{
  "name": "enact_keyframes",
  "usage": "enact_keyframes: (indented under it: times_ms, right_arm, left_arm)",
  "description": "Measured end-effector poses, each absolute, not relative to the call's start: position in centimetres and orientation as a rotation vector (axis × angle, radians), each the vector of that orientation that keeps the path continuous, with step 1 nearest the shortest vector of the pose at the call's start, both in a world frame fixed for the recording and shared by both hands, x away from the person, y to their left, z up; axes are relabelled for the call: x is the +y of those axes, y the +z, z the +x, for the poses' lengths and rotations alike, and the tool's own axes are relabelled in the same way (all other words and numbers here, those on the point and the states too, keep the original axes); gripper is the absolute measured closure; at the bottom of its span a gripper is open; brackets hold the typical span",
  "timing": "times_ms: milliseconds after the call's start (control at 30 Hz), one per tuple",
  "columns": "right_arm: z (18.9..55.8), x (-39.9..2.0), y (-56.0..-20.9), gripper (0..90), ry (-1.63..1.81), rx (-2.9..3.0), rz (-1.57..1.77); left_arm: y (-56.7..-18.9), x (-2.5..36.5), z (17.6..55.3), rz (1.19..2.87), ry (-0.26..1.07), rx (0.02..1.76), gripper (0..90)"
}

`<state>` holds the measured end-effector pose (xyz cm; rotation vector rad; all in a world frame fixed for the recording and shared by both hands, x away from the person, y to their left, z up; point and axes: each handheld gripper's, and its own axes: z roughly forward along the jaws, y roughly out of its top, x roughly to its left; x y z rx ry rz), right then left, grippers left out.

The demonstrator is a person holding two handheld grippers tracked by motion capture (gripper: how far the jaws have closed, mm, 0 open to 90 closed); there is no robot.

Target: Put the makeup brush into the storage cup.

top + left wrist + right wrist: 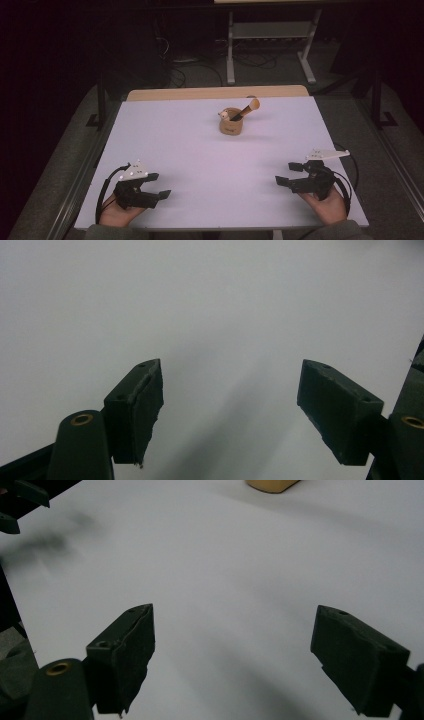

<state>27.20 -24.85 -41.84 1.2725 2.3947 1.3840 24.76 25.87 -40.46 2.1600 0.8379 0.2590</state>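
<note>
A small tan wooden cup stands upright on the far middle of the white table. A brush with a dark handle and a tan head leans out of it to the right. My left gripper rests in a hand at the near left corner, open with nothing between its pads. My right gripper sits in the other hand at the near right, also open over bare table. The cup's base shows at the top edge of the right gripper view.
A wooden strip runs along the table's far edge. Behind it stand the white legs of another desk with cables on the dark floor. Metal frame bars flank the table on both sides.
</note>
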Motion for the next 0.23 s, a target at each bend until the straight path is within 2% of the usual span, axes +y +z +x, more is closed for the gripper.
enact_keyframes:
  times_ms: [233]
  right_arm:
    - [26.86,-24.77,-41.74,16.9,1.374,2.39,1.257]
  left_arm:
    - [-40.53,25.82,24.89,2.157,0.252,0.836,25.7]
